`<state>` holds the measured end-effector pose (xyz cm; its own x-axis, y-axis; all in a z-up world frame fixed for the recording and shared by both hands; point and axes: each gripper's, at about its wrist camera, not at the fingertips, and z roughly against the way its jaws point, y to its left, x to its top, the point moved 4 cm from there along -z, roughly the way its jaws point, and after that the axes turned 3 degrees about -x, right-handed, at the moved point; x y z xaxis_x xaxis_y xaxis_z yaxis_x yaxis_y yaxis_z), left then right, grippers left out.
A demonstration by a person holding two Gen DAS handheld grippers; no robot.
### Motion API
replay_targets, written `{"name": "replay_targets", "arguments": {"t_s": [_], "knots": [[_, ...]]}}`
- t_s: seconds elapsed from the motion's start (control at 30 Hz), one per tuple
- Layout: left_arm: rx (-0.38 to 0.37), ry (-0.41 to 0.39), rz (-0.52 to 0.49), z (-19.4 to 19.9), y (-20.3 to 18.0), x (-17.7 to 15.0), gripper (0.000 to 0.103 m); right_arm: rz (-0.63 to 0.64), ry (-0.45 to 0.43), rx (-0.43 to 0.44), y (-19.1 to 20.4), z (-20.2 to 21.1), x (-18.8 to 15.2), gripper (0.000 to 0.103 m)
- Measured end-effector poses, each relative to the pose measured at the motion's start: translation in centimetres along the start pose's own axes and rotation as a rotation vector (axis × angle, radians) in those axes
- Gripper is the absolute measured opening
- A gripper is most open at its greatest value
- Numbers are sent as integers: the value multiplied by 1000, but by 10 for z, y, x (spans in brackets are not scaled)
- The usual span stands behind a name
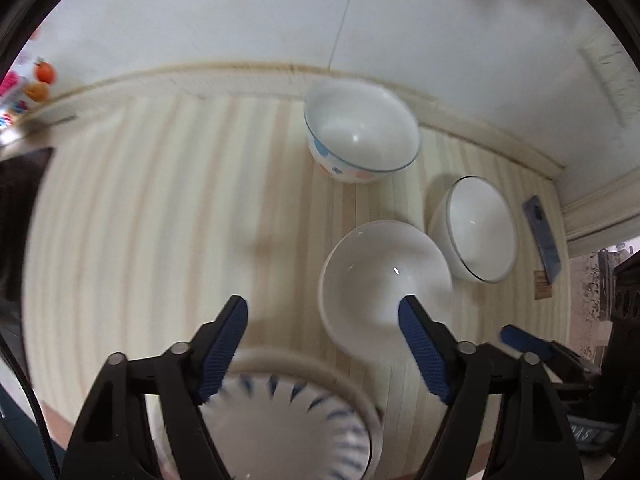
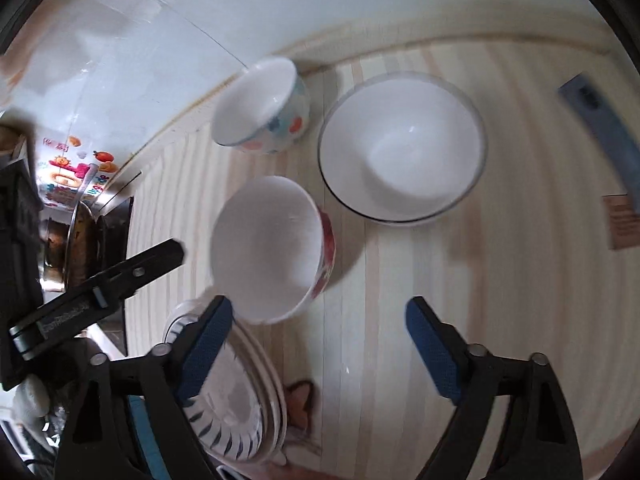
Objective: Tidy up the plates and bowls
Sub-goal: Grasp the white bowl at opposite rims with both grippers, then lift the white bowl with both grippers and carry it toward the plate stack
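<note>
Blue-striped bowl (image 1: 280, 420) sits just under the left claw (image 1: 322, 340), whose fingers stand apart.
Right claw (image 2: 320, 344) hangs with fingers apart above the striped bench (image 2: 500, 280); a red-patterned bowl (image 2: 272, 248) lies just ahead, a dark-rimmed white bowl (image 2: 402, 146) and a spotted bowl (image 2: 262, 106) beyond, near the wall.

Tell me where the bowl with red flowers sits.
Right wrist view, centre-left: the red-flowered bowl stands on the table, before the spotted bowl, beside the large white bowl.
</note>
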<state>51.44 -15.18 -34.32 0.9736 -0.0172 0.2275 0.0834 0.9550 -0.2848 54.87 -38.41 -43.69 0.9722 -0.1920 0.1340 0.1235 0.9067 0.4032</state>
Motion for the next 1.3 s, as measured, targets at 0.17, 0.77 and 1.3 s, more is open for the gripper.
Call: {"name": "replay_targets", "arguments": {"t_s": [0.17,0.77,1.3], "knots": [[-23,97,15,-46,-1,10,26,-17,57,53,-4,-44,11,48],[-30,39,-101,0,-44,-29,25,18,25,1,3,-3,-26,28],[-100,78,-285,-17,-133,-93,25,-105,-38,-80,-95,59,-112,28]]}}
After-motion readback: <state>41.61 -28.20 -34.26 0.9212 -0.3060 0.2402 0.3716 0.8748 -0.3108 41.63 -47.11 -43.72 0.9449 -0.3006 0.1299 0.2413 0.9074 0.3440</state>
